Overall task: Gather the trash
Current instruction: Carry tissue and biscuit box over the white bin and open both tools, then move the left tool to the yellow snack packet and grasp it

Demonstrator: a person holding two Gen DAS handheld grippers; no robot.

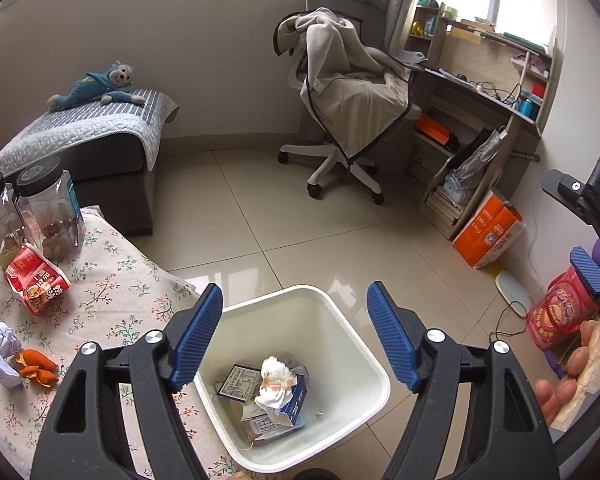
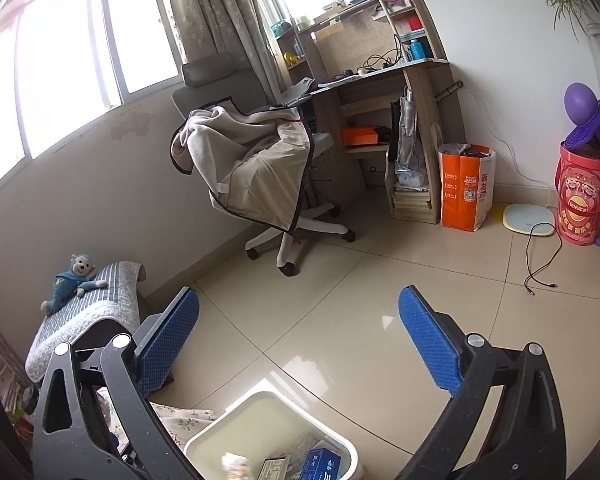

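I take the white bin [image 1: 374, 376] as my landmark and go left to right. Left of the bin is the table with the floral cloth [image 1: 112, 292], its edge touching or just beside the bin wall, so trash can go straight off the table into it. Still on the cloth, well left of the bin: a red snack wrapper [image 1: 36, 282], a crumpled white paper [image 1: 0, 354] and orange peel [image 1: 36, 368] touching it. I judge these to be the trash left to collect. Two clear jars with dark lids [image 1: 50, 216] stand behind the wrapper; probably not trash.

My left gripper [image 1: 294, 336] hangs directly over the bin mouth, tilted down into it, jaws spread apart with nothing between them. Below it in the bin lie a crumpled printed tissue [image 1: 276, 382], a blue box [image 1: 298, 402] and a flat carton label [image 1: 238, 380]. The tissue sits on top, so I read this as a drop just made.

My right gripper [image 2: 298, 336] is right of the bin and a bit higher, pointing out over the floor tiles toward the office chair [image 2: 260, 168], jaws wide and empty. The bin rim [image 2: 268, 402] shows only at the bottom of its view. Fingers of the person's hand [image 1: 562, 376] wrap its handle, right of the bin.

Next, I expect to swing back left to the wrapper.
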